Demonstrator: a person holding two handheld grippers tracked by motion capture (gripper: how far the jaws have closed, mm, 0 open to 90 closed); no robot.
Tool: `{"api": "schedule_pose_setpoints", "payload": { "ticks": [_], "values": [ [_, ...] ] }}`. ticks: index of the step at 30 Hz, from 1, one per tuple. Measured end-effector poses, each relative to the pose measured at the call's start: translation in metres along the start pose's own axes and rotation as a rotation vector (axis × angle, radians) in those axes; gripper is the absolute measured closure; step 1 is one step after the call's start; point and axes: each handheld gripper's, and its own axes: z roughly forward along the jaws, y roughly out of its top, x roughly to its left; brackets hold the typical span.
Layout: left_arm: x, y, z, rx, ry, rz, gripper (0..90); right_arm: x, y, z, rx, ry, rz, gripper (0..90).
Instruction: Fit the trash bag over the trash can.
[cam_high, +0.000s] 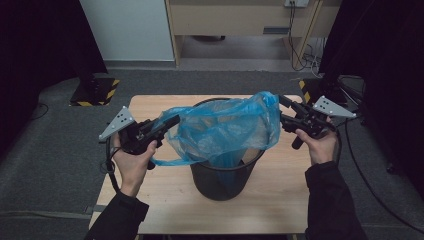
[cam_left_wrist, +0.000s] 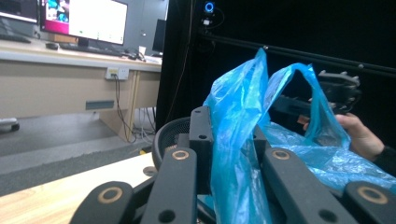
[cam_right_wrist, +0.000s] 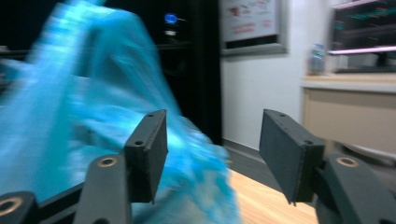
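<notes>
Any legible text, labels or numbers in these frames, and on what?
None legible.
Monitor in the left gripper view: screen content too small to read.
Wall poster in the right gripper view: print blurred.
Blue bag, black bin, and both grippers: no markings to be seen.

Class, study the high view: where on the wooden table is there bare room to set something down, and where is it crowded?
Bare wood lies on the table in front of the black bin, and along its left and right edges. The middle is crowded by the bin and the blue bag.
</notes>
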Motion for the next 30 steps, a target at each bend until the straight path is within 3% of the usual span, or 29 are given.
{"api": "schedule_pose_setpoints", "payload": {
  "ticks": [1, 5, 9, 12, 13, 14, 17, 20, 23, 25, 30],
  "values": [
    [0.001, 0.000, 0.000, 0.003, 0.002, 0.000, 80.1, 0.002, 0.001, 0.001, -0.006, 0.033, -0.022, 39.1],
    [0.005, -0.001, 0.006, 0.025, -0.014, -0.004, 80.3, 0.006, 0.005, 0.007, -0.028, 0.086, -0.035, 37.2],
    [0.009, -0.001, 0.010, 0.041, -0.032, 0.002, 81.4, 0.003, 0.007, 0.024, 0.009, 0.118, -0.071, 42.4],
    [0.014, -0.001, 0.012, 0.051, -0.025, -0.005, 82.5, 0.000, 0.003, 0.036, 0.056, 0.157, -0.082, 72.5],
    [0.017, -0.001, 0.012, 0.059, -0.013, -0.012, 83.3, 0.000, 0.003, 0.039, 0.076, 0.168, -0.063, 83.2],
    [0.019, -0.001, 0.013, 0.062, -0.009, -0.020, 84.5, -0.001, 0.002, 0.042, 0.076, 0.152, -0.040, 90.0],
    [0.025, -0.004, 0.014, 0.087, 0.036, -0.044, 86.9, -0.004, 0.000, 0.048, 0.054, 0.086, 0.001, 90.0],
    [0.034, -0.010, 0.018, 0.134, 0.078, -0.069, 87.8, -0.007, -0.005, 0.055, 0.062, -0.002, 0.007, 90.0],
    [0.040, -0.016, 0.023, 0.170, 0.093, -0.092, 88.1, -0.010, -0.012, 0.062, 0.096, -0.060, 0.011, 90.0],
    [0.043, -0.021, 0.027, 0.196, 0.100, -0.100, 87.9, -0.011, -0.018, 0.067, 0.127, -0.081, 0.005, 90.0],
    [0.048, -0.029, 0.035, 0.229, 0.135, -0.095, 85.9, -0.011, -0.033, 0.077, 0.178, -0.079, 0.008, 90.0]
  ]
}}
